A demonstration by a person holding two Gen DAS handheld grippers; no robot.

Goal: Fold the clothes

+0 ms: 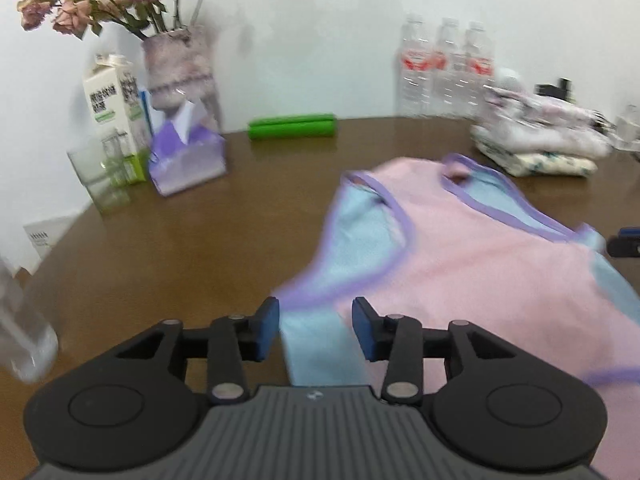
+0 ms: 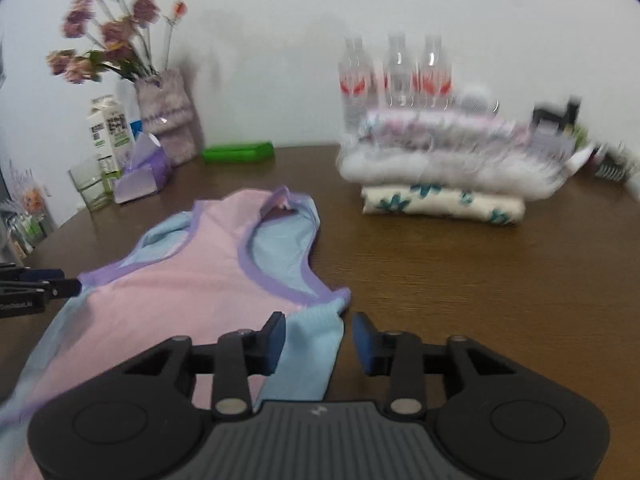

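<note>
A pink and light-blue sleeveless top with purple trim [image 1: 472,264] lies flat on the brown table [image 1: 180,248]; it also shows in the right wrist view [image 2: 192,280]. My left gripper [image 1: 315,330] is open, its jaws standing either side of the top's left blue edge below the armhole. My right gripper [image 2: 319,342] is open, its jaws standing either side of the top's right blue edge. The left gripper's fingers [image 2: 44,286] show at the far left of the right wrist view. The right gripper's tip [image 1: 624,242] shows at the far right edge of the left wrist view.
A stack of folded clothes [image 2: 440,172] sits at the back right, with three water bottles [image 2: 396,76] behind it. A flower vase [image 1: 180,76], milk carton [image 1: 112,104], glass [image 1: 100,176], purple tissue pack [image 1: 186,156] and green roll [image 1: 292,126] line the back left.
</note>
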